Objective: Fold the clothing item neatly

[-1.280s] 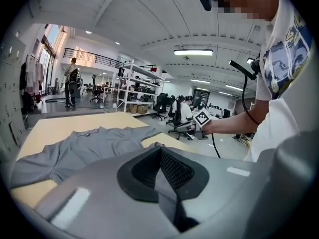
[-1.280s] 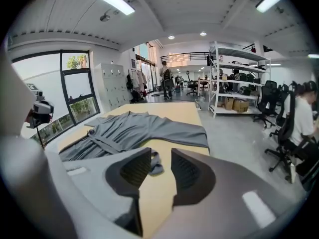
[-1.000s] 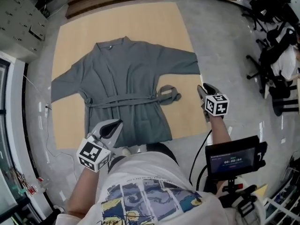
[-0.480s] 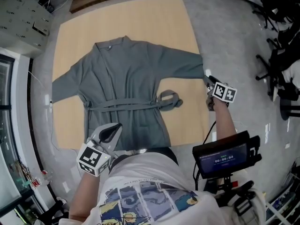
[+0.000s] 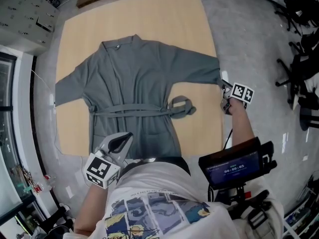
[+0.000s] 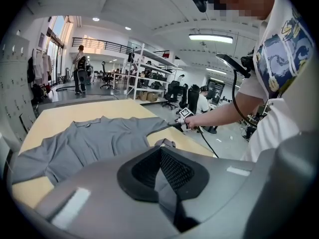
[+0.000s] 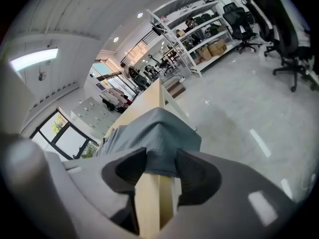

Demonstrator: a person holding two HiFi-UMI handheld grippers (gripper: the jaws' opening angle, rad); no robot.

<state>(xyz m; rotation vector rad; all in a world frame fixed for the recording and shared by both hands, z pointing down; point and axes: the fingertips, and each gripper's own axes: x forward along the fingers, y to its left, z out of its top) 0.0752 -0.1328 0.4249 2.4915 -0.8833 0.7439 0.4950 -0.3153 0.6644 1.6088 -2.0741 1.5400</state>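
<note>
1. Robe (image 5: 134, 88): grey, spread flat on the surface (image 5: 189, 24), ahead of the left tool (image 5: 122, 142), which is closed and empty.
2. Right tool (image 5: 225, 86): jaws apart, just opening; sleeve cuff (image 7: 159, 133) lies between them, not pinched.
3. Handling: best to pinch every cuff layer squarely before carrying the sleeve inward.

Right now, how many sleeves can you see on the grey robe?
2. One sleeve spreads toward the table's left edge; the other sleeve reaches its right edge. None looks hidden.
</note>
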